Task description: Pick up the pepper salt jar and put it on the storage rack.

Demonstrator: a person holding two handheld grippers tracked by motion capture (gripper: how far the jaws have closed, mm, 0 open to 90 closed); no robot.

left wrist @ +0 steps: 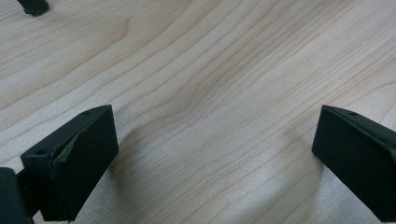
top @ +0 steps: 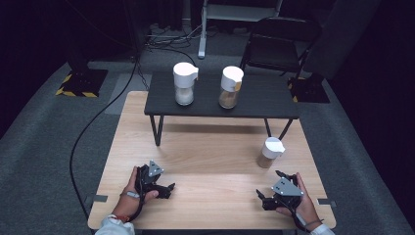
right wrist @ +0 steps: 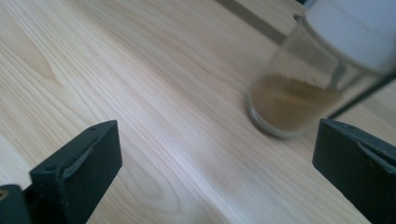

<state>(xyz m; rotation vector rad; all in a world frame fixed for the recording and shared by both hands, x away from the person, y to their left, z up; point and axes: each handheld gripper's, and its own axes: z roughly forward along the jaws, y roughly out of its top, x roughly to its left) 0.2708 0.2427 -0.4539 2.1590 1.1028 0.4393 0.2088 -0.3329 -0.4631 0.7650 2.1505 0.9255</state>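
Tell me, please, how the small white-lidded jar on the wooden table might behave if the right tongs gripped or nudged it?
The small jar looks like clear, smooth glass, so it may slip and is probably fragile. Brown powder fills only its bottom, so it is likely light. Taller than wide with a bulky white lid, it could tip if pushed high.

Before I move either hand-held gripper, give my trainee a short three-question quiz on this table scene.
1. How many jars stand on the dark raised shelf?
2. True or false: the right hand-held gripper is shut on the jar of brown powder.
3. Which hand-held gripper is nearer that jar: A left, B right?

Key
1. Two: a jar of white powder and another jar of brown powder, each with a white lid.
2. False. Its jaws stand wide apart in the right gripper view, and the jar sits apart on the wooden table, ahead of them.
3. B.
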